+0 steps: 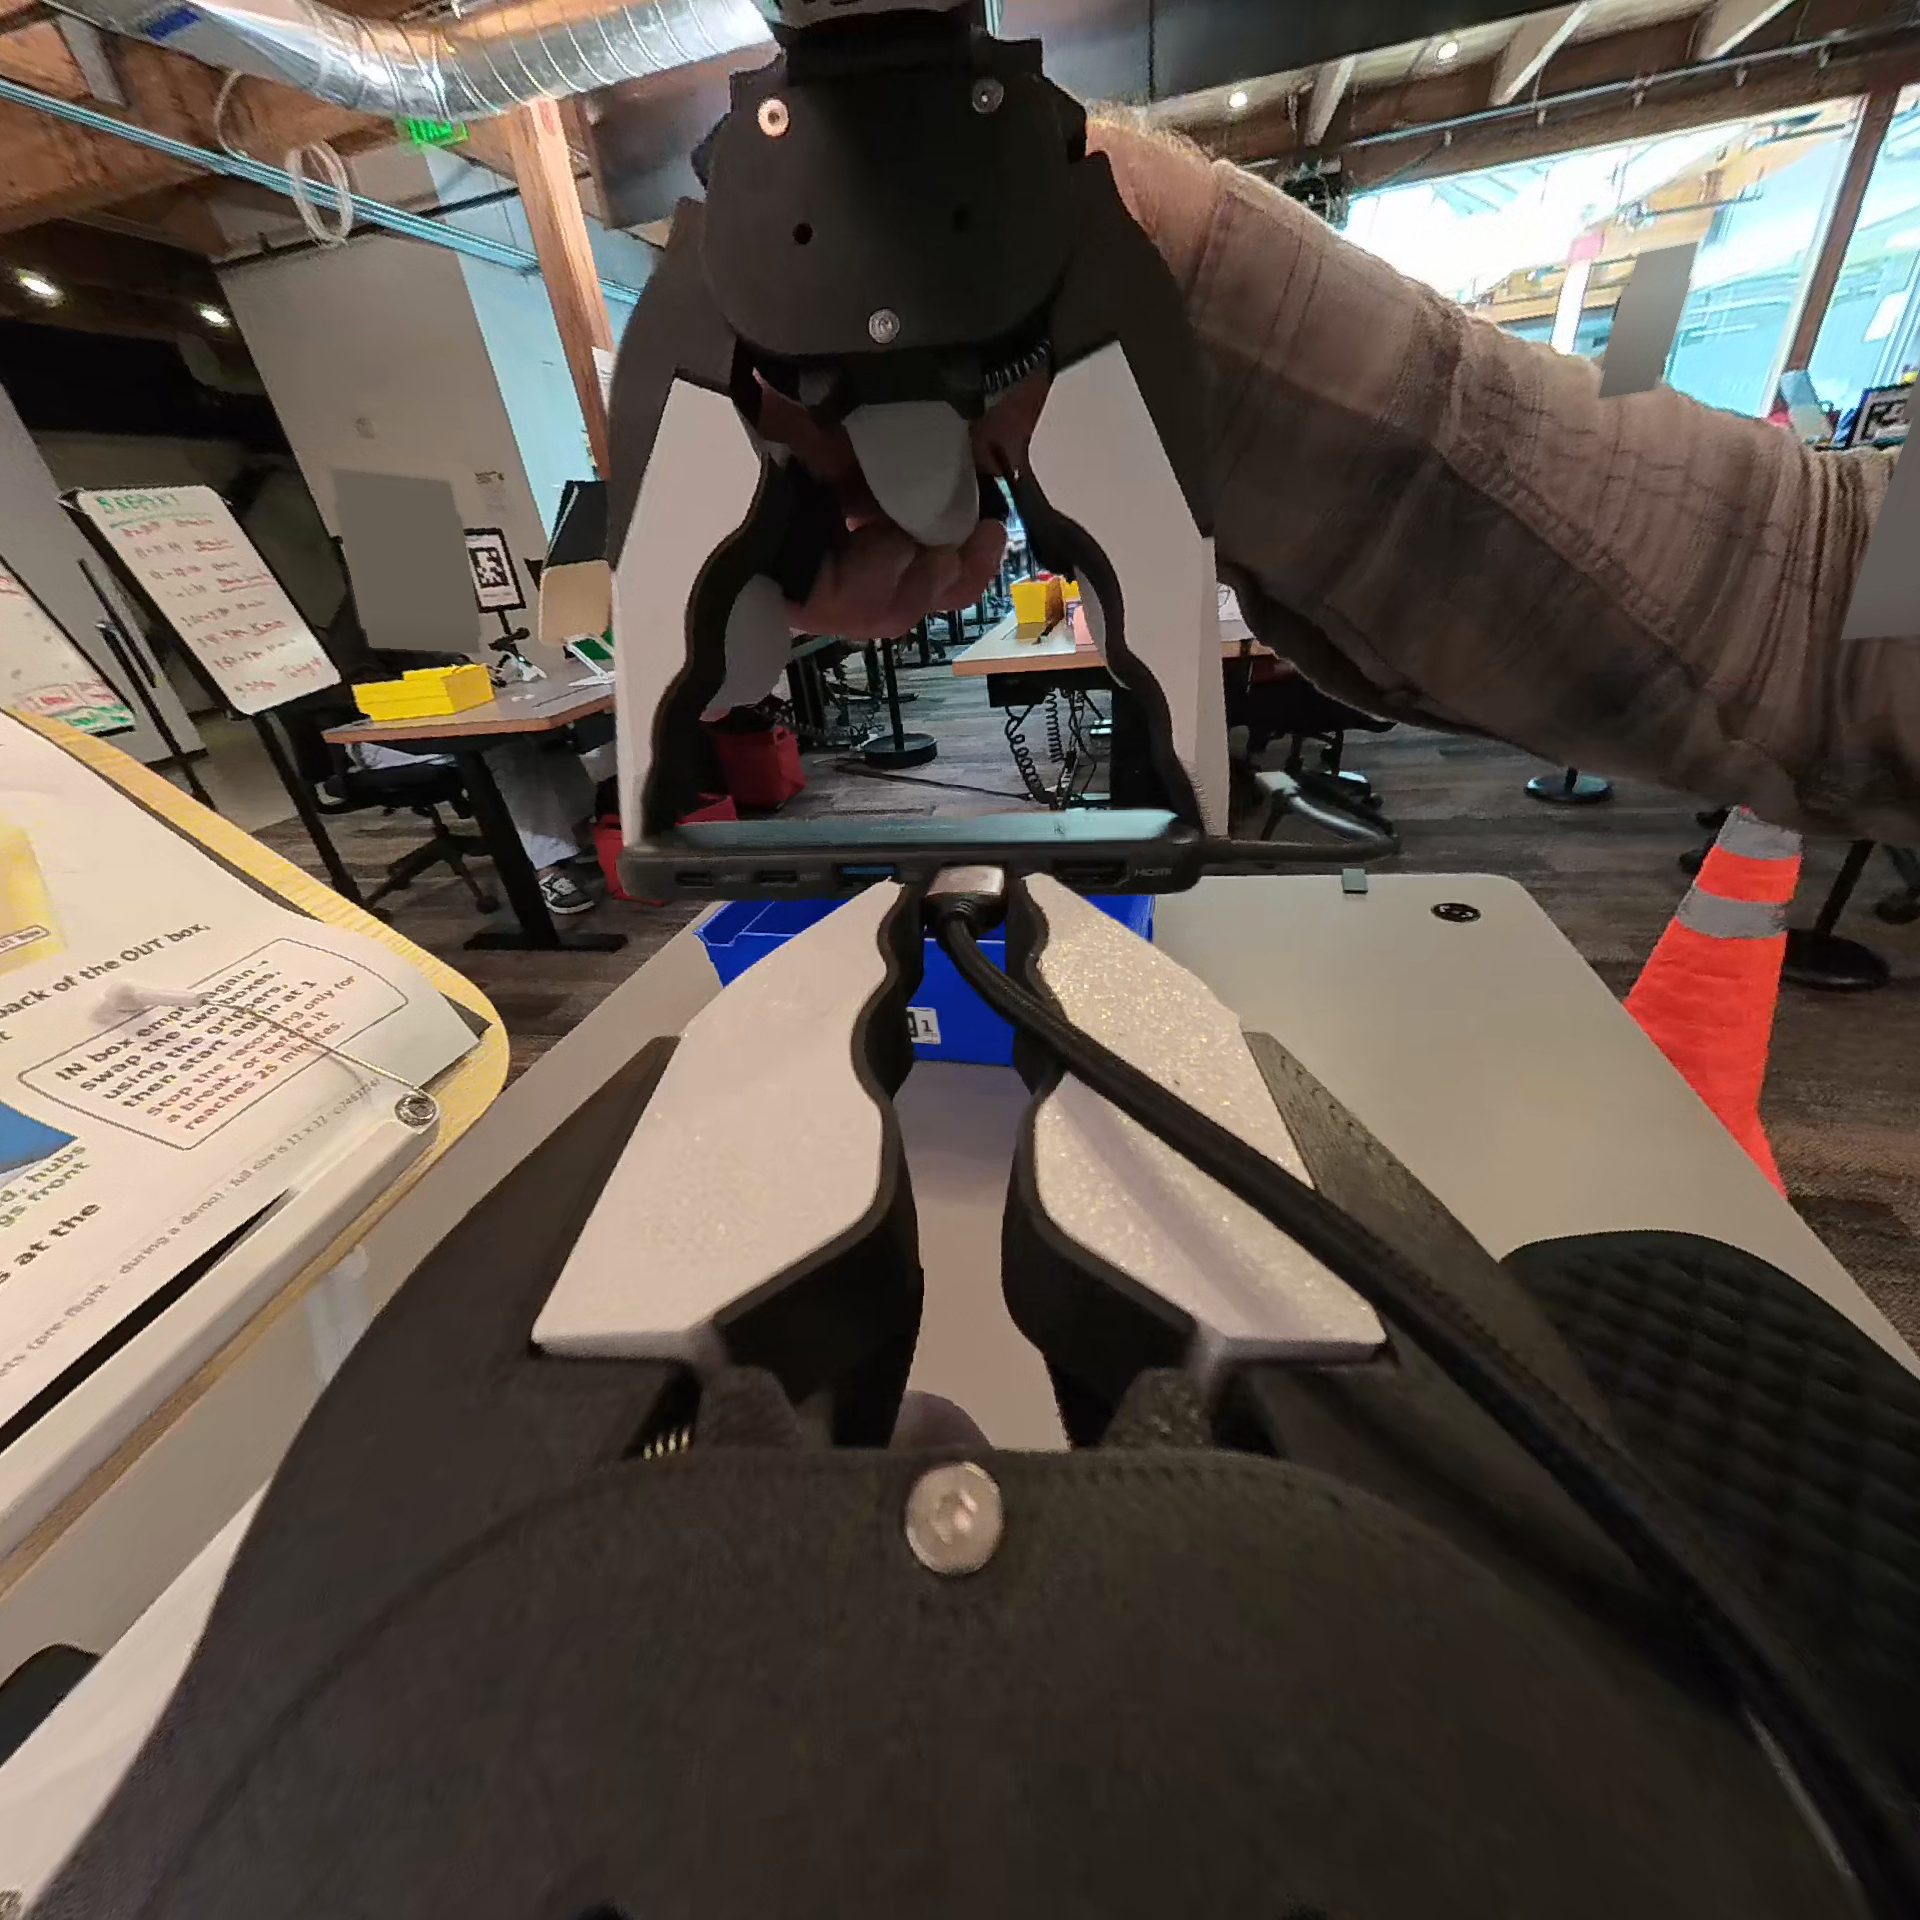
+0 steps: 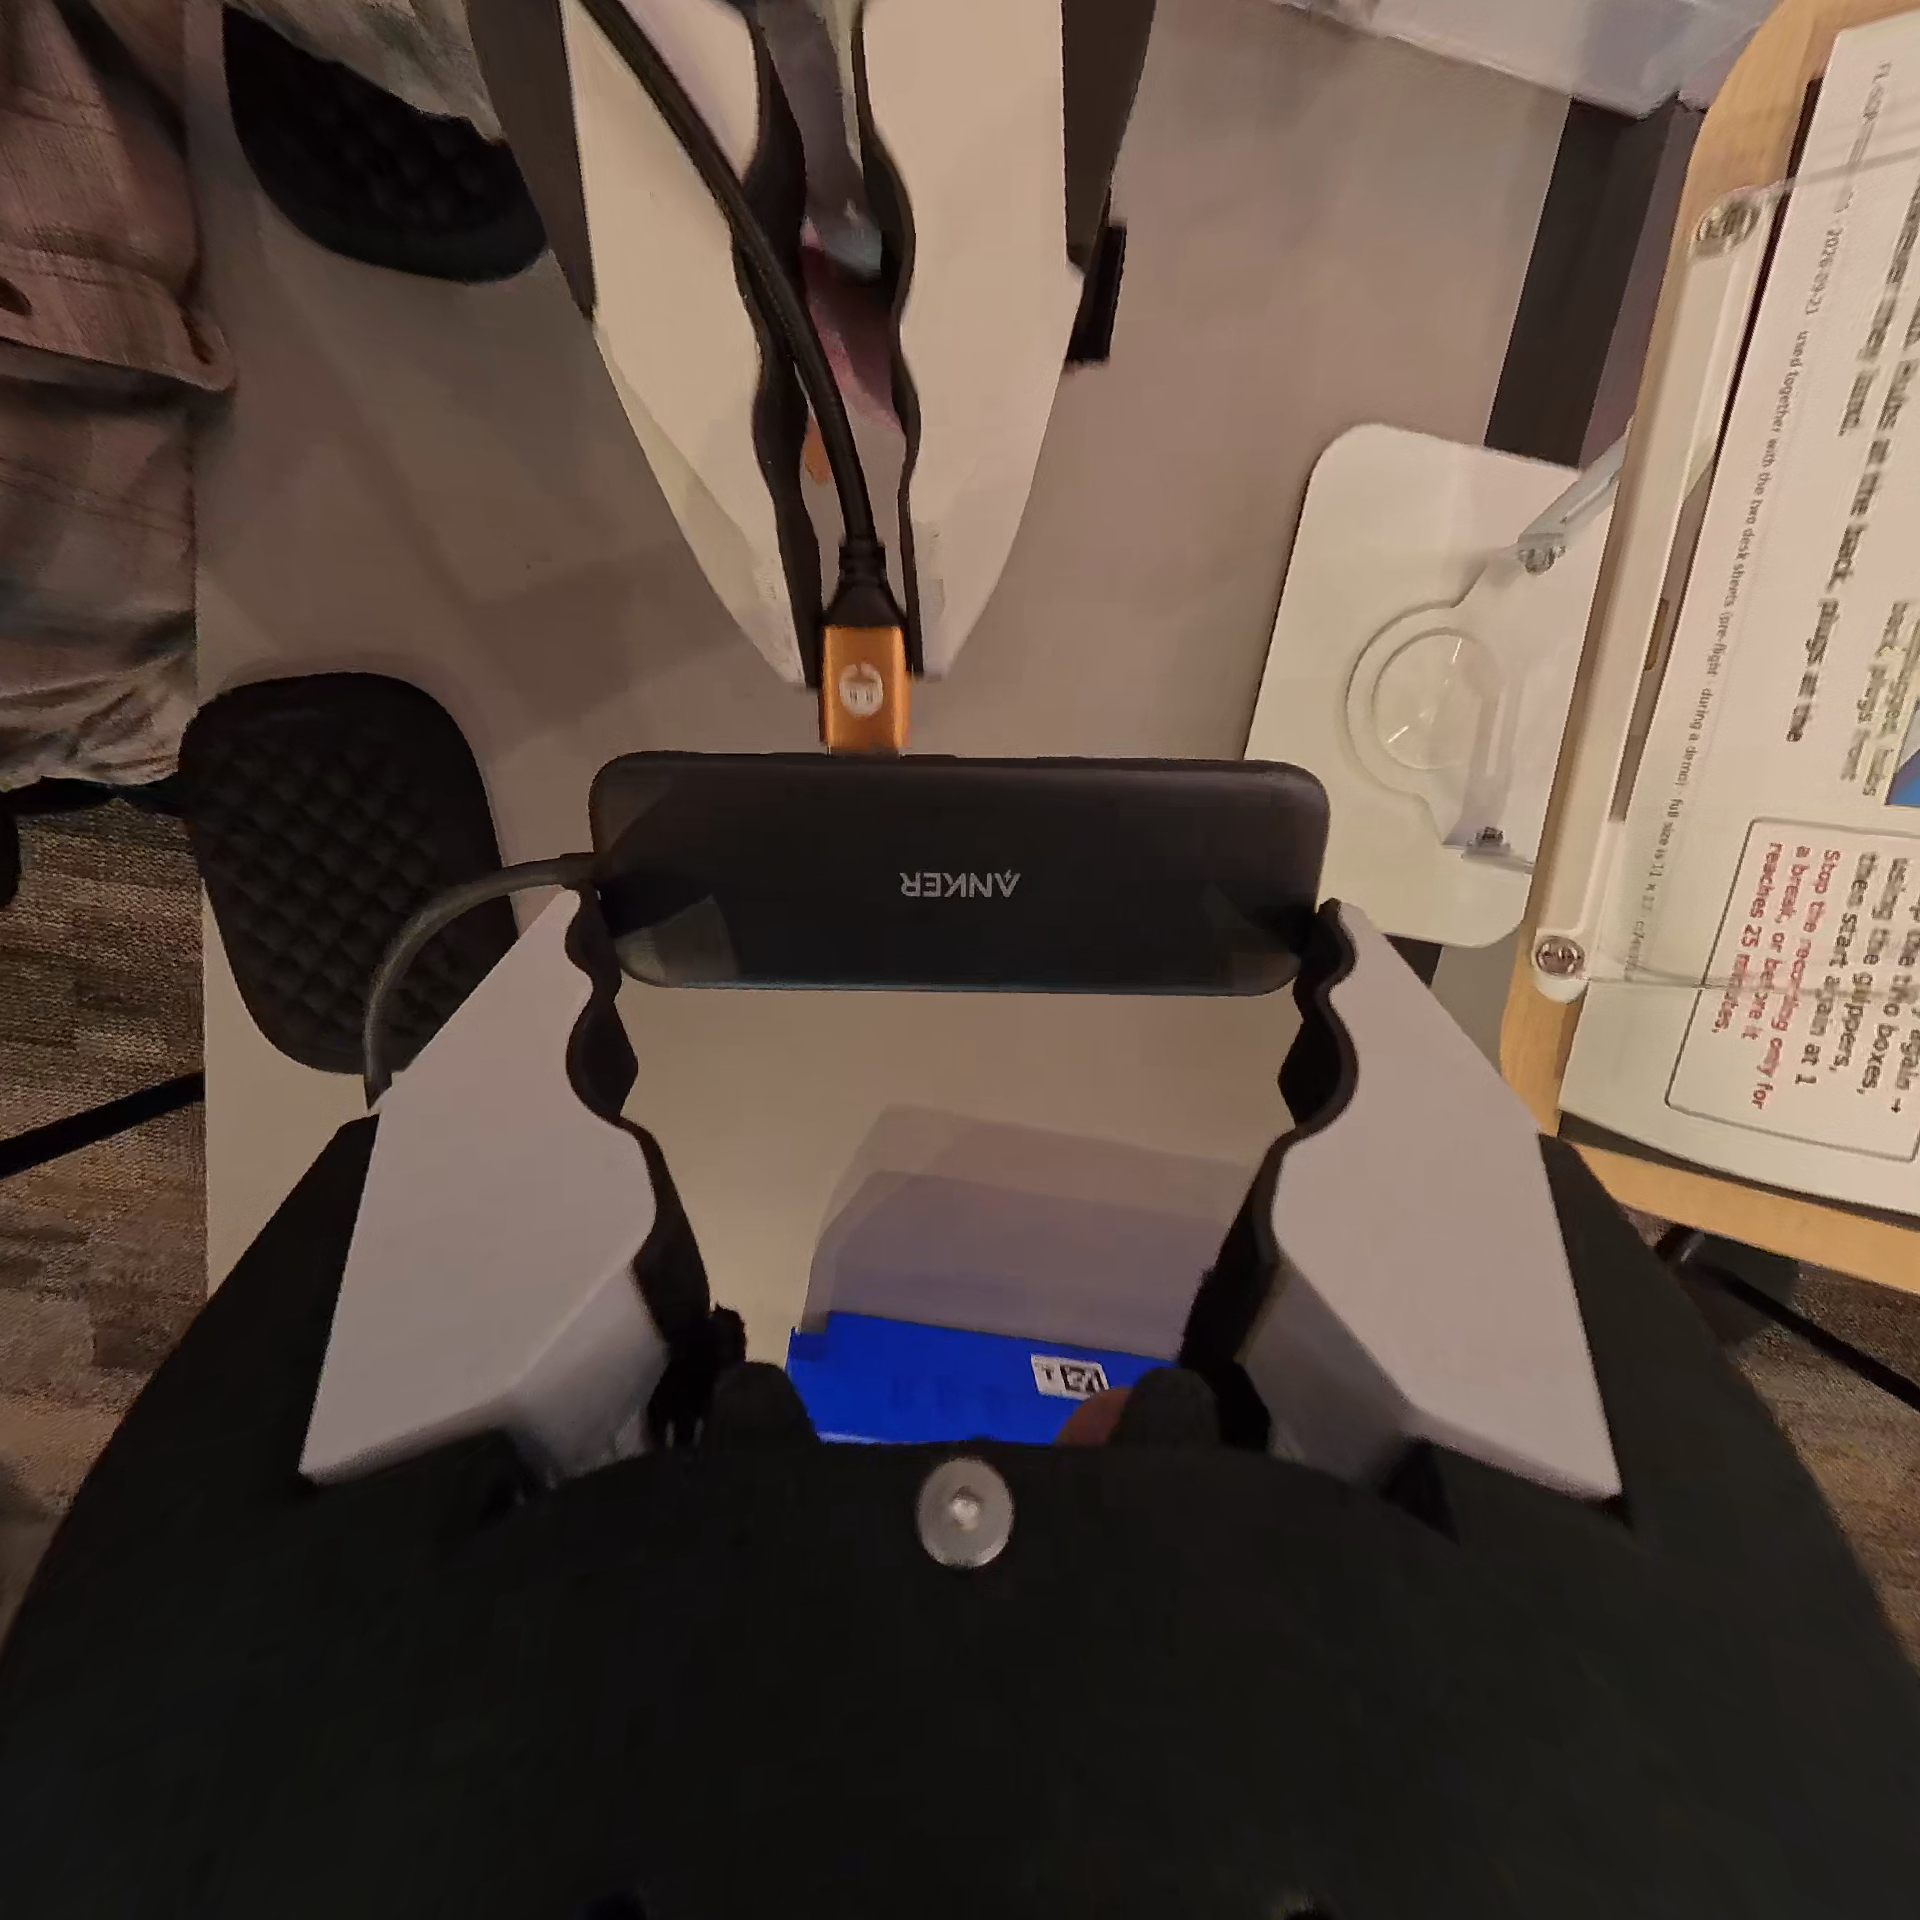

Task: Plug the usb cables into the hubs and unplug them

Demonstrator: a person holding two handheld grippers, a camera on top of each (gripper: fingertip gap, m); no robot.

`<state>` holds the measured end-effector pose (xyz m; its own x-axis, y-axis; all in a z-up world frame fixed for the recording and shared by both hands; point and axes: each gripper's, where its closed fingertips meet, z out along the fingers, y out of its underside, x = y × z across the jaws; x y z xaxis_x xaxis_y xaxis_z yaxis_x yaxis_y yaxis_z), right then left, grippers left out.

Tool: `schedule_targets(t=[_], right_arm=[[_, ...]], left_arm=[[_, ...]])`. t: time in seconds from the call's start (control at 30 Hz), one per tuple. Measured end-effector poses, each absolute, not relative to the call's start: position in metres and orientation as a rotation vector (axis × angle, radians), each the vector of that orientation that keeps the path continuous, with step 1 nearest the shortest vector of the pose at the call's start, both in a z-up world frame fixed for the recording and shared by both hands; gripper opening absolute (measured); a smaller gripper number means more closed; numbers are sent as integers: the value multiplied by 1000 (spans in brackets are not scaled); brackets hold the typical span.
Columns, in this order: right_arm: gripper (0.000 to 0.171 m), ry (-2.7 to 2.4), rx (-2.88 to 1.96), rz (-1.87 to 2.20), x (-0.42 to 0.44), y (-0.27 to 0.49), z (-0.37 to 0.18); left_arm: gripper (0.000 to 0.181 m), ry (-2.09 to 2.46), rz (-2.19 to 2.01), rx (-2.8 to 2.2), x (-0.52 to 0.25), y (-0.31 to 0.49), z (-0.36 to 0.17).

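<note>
A black USB hub is held off the table by its two short ends in my right gripper, which is shut on it. In the left wrist view the hub shows its row of ports, with the right gripper above it. My left gripper is shut on a metal USB plug. The plug meets the hub's port side between a blue port and a wider port. In the right wrist view the plug looks copper and the left gripper comes from the top. The plug's black cable trails back.
A blue bin sits on the grey table below the hub. A printed sheet on a wooden board is at the left. An orange cone stands past the table's right edge. The hub's own cable hangs beside it. Tip to tip, the grippers are about 4 cm apart.
</note>
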<state>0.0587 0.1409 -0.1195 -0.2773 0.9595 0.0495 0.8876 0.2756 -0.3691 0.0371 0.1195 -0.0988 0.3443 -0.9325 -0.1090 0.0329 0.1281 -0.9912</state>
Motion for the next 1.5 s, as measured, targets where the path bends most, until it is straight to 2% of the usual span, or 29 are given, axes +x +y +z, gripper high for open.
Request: schedule_targets(t=[0.4, 0.77, 1.13, 1.5], right_arm=[[128, -2280, -1721, 375, 59, 140, -119], [128, -2190, -1707, 397, 66, 141, -109], [128, -1948, -1786, 429, 109, 152, -104], [128, -1612, -1897, 389, 185, 166, -92]], left_arm=[[15, 929, -939, -1224, 40, 120, -96], [44, 909, -952, -1223, 4, 130, -89], [27, 624, -856, -1305, -63, 183, -95], [23, 629, -778, -1392, -59, 201, -127]])
